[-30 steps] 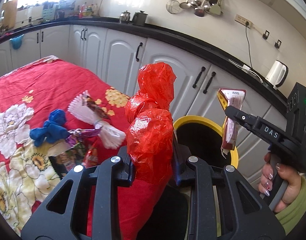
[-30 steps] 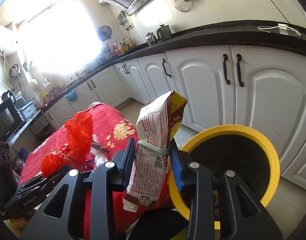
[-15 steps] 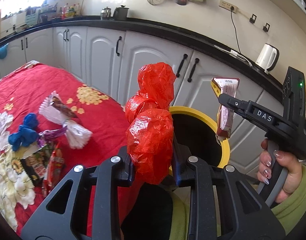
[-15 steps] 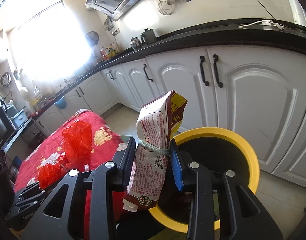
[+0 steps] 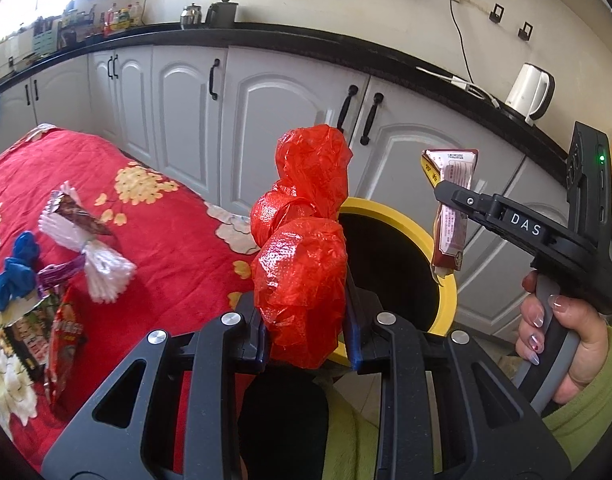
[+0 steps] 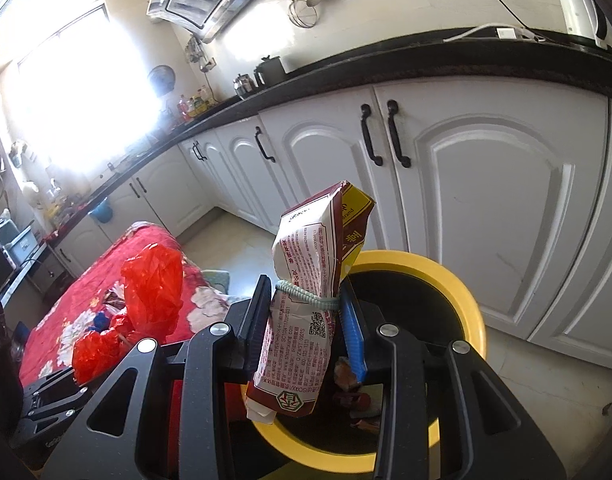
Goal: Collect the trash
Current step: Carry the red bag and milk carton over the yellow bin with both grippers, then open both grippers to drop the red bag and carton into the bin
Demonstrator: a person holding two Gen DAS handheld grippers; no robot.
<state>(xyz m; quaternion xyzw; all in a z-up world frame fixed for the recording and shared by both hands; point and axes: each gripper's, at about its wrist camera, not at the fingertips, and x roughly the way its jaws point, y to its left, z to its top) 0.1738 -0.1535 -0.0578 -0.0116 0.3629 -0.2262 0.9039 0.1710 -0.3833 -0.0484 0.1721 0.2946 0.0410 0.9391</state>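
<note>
We hold two pieces of trash, one in each gripper. In the left wrist view our left gripper (image 5: 306,344) sits at the bottom centre, its fingers (image 5: 253,336) pressed against the lower lobe of a crumpled red plastic bag (image 5: 306,248), knotted into lumps that rise upright above the grip. In the right wrist view the same bag (image 6: 146,304) shows at the lower left, over the red cloth.

Our right gripper (image 6: 306,332) is clamped on a crushed white and maroon paper carton (image 6: 306,300) cinched at its waist by a pale green elastic band (image 6: 306,295); the fingers (image 6: 351,332) squeeze it just below the band, and it stands tilted slightly to the right. From the left wrist view that gripper (image 5: 445,196) comes in from the right, held by a hand (image 5: 565,336) in a green sleeve (image 5: 585,420), with the carton (image 5: 449,208) hanging over the far right rim of the round black bin with a yellow rim (image 5: 445,300).

In the right wrist view the bin (image 6: 465,312) lies directly behind and below the carton, with some scraps visible inside. It stands on the floor before the white cupboard doors (image 5: 266,120).

At the left of the left wrist view, the worktop under a red floral cloth (image 5: 166,248) carries more litter: a white fringed wrapper (image 5: 86,240), a blue crumpled glove (image 5: 14,272) and a red snack packet (image 5: 64,344).
</note>
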